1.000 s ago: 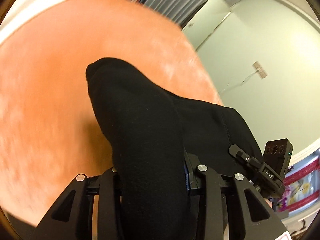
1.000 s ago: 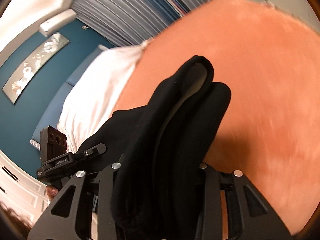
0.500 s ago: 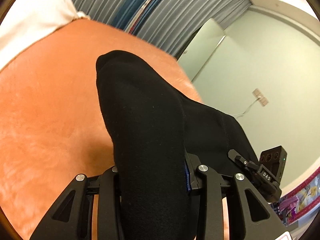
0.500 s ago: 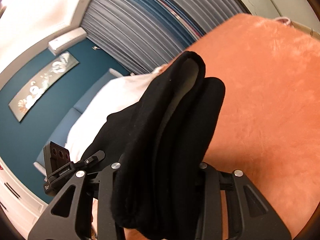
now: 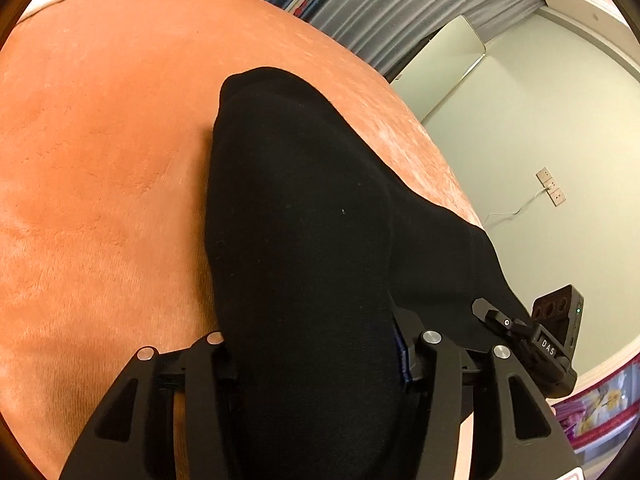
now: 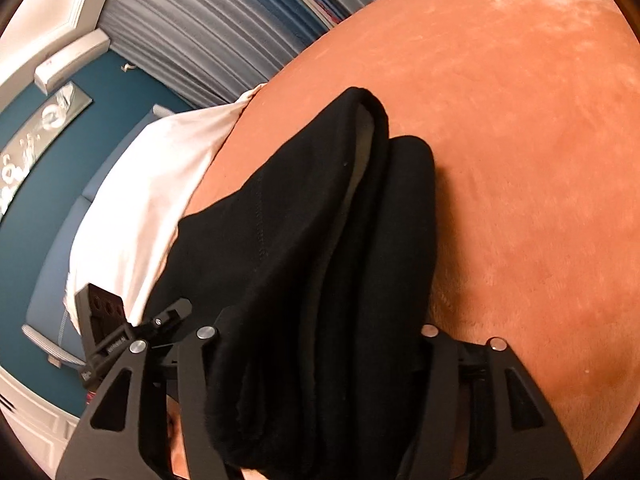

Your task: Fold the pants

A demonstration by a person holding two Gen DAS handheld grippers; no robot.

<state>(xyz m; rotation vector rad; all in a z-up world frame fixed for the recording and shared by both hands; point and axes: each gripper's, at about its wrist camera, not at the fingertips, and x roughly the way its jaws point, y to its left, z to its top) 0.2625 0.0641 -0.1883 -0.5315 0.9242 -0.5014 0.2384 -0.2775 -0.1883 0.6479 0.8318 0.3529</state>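
Note:
The black pants (image 5: 304, 240) hang bunched between the fingers of my left gripper (image 5: 316, 344), which is shut on them; the fabric hides the fingertips. In the right wrist view the same black pants (image 6: 320, 260) are doubled over in several layers, and my right gripper (image 6: 320, 340) is shut on them. Both ends are held above the orange blanket (image 5: 100, 140), and the cloth stretches between the two grippers. The right gripper's body (image 5: 552, 340) shows at the right of the left wrist view, and the left gripper's body (image 6: 108, 332) at the left of the right wrist view.
The orange plush blanket (image 6: 520, 140) covers the bed. A white pillow (image 6: 152, 184) lies at the bed's head against a teal wall. Grey curtains (image 6: 224, 32) hang behind. A pale green wall with a socket (image 5: 552, 188) stands past the bed's far edge.
Both grippers have tilted back down toward the bed with the pants still in them; the blanket now fills more of each view than half a second ago.

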